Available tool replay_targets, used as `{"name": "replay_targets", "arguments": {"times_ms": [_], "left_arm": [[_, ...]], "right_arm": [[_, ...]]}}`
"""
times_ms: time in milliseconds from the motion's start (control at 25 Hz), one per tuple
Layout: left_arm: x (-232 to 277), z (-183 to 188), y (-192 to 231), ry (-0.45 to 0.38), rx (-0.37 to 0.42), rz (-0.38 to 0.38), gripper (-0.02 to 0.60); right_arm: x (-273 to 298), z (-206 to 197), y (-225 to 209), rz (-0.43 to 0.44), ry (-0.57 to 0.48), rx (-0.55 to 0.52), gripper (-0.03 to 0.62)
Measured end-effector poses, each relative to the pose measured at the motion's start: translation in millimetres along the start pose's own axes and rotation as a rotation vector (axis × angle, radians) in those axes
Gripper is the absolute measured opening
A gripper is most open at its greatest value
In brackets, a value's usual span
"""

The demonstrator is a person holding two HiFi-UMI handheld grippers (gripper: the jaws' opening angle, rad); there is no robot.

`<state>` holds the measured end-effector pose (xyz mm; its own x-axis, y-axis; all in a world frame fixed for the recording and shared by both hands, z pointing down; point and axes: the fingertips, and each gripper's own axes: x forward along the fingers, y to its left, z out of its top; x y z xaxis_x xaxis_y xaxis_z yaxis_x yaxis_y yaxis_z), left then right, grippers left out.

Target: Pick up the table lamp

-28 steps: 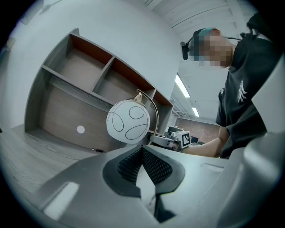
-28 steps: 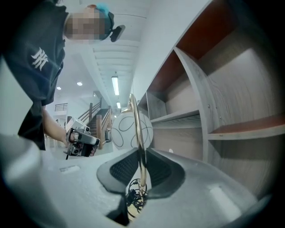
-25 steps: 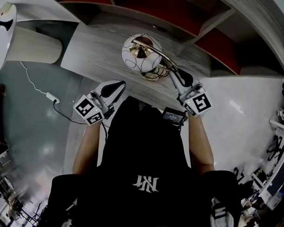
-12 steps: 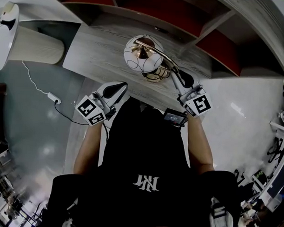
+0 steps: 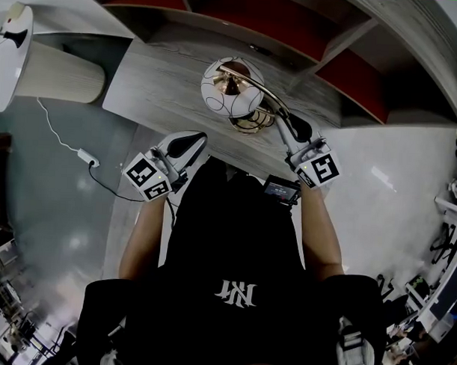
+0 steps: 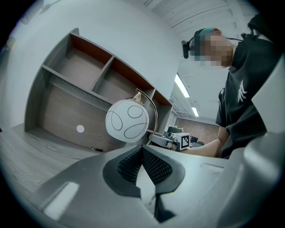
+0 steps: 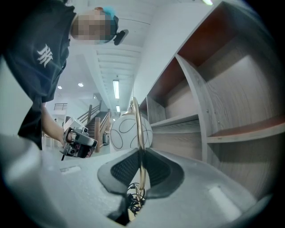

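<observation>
Table lamp [image 5: 233,88] stands on the grey wood desk [image 5: 157,89], in the upper middle of the head view, just in front of the shelves [image 5: 219,17]. It has a round white shade [image 6: 127,121] with black loops on it, a thin gold stem [image 7: 137,120] that bends over like a hook, and a gold base [image 5: 249,122].

The right gripper [image 7: 141,155] comes in from the right of the lamp in the head view. Its 2 jaws are pinched on the gold stem, which runs straight up the middle of the right gripper view with a dark pad tight on each side. A tangle of dark cord [image 7: 132,201] shows low down under the jaws.

The left gripper [image 6: 142,150] sits at the left of the lamp in the head view, near it but not touching. Its 2 jaws are pressed together with nothing in them. It points at the white shade from a little way back.

I think the grab step is done and the lift comes next. The base looks like it rests on the desk, so the lamp is not up yet.

The next move calls for a slow, straight pull up. The stem is thin and smooth, and the heavy shade hangs out to 1 side, so the lamp may swing or slip in the pads. The cord may also tug. The left gripper could help steady it.
</observation>
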<state>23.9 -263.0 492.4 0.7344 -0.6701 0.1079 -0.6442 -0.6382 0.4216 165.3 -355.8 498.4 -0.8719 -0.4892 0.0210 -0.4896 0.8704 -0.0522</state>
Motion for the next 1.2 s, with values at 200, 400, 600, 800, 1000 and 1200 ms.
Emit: {"name": "replay_targets", "arguments": {"times_ms": [200, 400, 600, 800, 1000, 1200], "left_arm": [[2.6, -2.2, -1.8, 0.006, -0.001, -0.003, -0.003], [3.9, -0.1, -2.5, 0.004, 0.001, -0.004, -0.003], [6.6, -1.6, -2.4, 0.01, 0.002, -0.005, -0.003], [22.6, -27.1, -2.8, 0.067, 0.077, -0.007, -0.003], [55.6, -45.4, -7.1, 0.084, 0.097, -0.035, 0.055], [76.3, -58.8, 5.2, 0.059, 0.012, -0.047, 0.064]], "right_arm": [[-0.6, 0.8, 1.8, 0.007, -0.007, 0.001, 0.039], [0.4, 2.7, 6.4, 0.017, -0.009, -0.006, 0.038], [1.9, 3.4, 7.5, 0.028, -0.007, -0.011, 0.038], [-2.0, 2.3, 7.9, 0.033, 0.003, -0.007, 0.04], [-1.5, 2.1, 8.3, 0.033, 0.008, -0.003, 0.04], [-0.9, 0.5, 8.2, 0.044, 0.013, 0.007, 0.041]]}}
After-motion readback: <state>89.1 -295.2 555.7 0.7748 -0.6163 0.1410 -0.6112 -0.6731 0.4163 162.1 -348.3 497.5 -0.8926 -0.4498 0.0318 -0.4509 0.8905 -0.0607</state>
